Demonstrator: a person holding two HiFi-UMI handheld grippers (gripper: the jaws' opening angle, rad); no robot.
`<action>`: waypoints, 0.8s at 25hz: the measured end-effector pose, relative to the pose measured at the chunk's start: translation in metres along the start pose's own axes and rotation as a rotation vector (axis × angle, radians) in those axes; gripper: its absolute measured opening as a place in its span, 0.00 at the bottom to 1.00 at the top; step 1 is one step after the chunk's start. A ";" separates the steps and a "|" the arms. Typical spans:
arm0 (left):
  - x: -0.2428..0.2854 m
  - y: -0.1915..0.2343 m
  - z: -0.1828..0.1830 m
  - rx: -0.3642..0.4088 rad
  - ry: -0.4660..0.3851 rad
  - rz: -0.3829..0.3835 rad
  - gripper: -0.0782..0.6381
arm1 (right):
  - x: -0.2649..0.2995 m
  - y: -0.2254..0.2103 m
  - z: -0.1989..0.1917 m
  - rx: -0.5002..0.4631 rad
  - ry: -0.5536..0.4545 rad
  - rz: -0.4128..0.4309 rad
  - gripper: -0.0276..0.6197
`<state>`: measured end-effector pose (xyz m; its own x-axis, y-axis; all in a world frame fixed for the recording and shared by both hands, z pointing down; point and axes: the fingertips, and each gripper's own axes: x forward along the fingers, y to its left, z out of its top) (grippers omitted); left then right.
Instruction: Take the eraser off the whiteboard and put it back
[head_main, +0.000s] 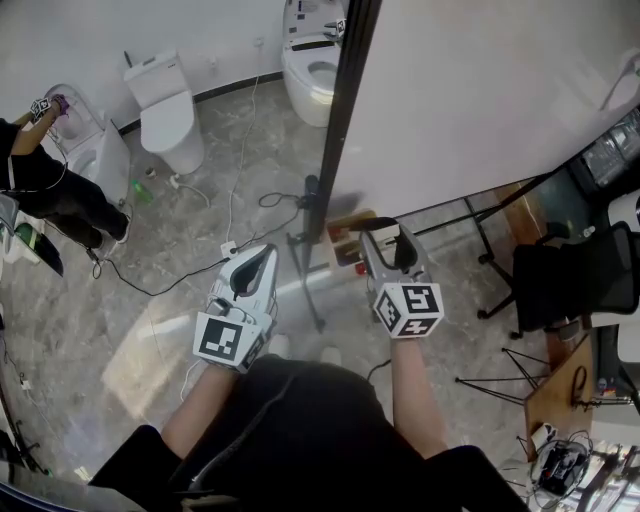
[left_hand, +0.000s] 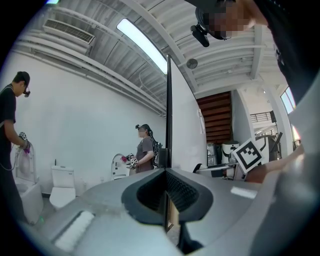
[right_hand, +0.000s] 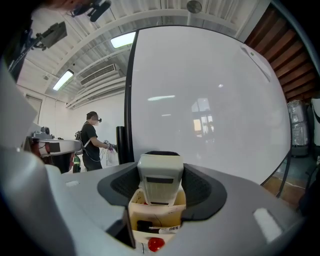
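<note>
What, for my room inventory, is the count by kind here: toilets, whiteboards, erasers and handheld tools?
Toilets: 3
Whiteboard: 1
Eraser: 1, between the right tool's jaws
Tools: 2, the left tool and the right tool
Total: 7

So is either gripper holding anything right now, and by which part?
The right gripper clamps the whiteboard eraser by its two sides; the left gripper holds nothing.
</note>
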<state>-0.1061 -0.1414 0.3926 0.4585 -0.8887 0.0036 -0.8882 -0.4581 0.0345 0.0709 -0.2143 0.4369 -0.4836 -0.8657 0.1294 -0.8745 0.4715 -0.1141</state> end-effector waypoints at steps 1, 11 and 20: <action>-0.001 0.001 0.000 0.000 0.002 0.002 0.12 | 0.002 0.001 -0.001 0.000 0.004 0.000 0.45; -0.002 0.010 -0.001 0.011 0.003 0.021 0.12 | 0.019 0.006 -0.011 -0.010 0.035 0.011 0.45; -0.008 0.020 0.000 0.019 0.005 0.043 0.12 | 0.032 0.014 -0.029 -0.027 0.095 0.024 0.45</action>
<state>-0.1272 -0.1437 0.3935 0.4200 -0.9075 0.0101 -0.9075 -0.4198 0.0150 0.0419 -0.2300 0.4682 -0.5048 -0.8349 0.2194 -0.8626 0.4974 -0.0918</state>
